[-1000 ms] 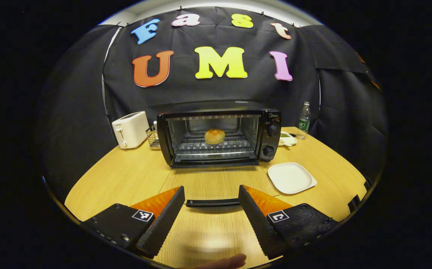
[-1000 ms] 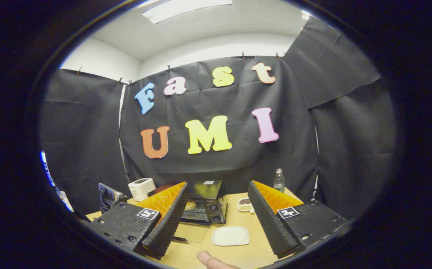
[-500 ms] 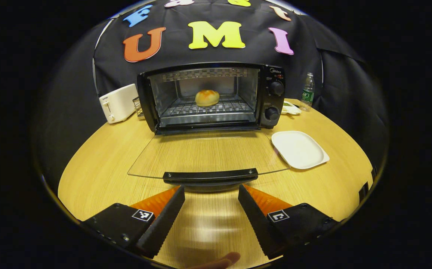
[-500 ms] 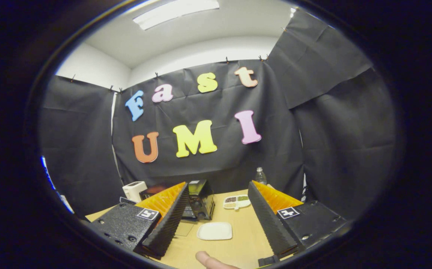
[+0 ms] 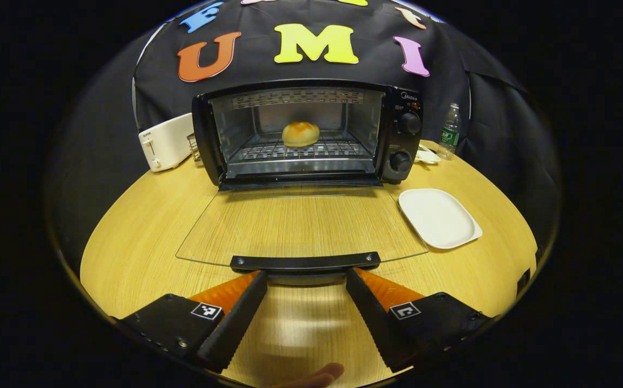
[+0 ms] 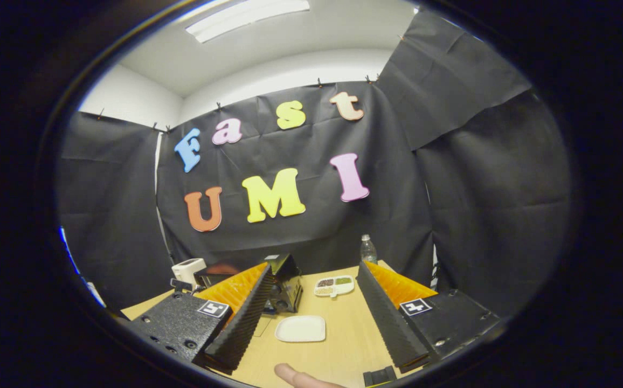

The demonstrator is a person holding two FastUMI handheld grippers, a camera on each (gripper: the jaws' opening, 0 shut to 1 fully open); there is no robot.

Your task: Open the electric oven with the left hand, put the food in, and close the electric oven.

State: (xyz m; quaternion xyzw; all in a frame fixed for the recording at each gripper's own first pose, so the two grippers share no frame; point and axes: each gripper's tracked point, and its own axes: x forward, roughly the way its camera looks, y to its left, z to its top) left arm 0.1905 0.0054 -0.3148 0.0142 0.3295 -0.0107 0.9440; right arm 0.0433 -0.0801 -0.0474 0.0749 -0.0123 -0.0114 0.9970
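Oven (image 5: 311,134) was seen standing open at the back of the wooden table (image 5: 144,237), its glass door (image 5: 300,226) laid flat in front of it. A white plate (image 5: 440,216) was placed right of the oven. A bun (image 5: 300,133) was set on the oven's rack. The left gripper (image 5: 306,280) was held just before the door's handle (image 5: 305,262), jaws wide, gripping nothing. The right gripper (image 6: 314,280) was kept raised, jaws equally wide and empty.

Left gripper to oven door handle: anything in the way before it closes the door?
Nothing visible. The left gripper is open, directly before the door handle of the glass door, which lies flat and open. The bun sits well back on the oven rack, and the white plate lies off to the side, clear of the door.
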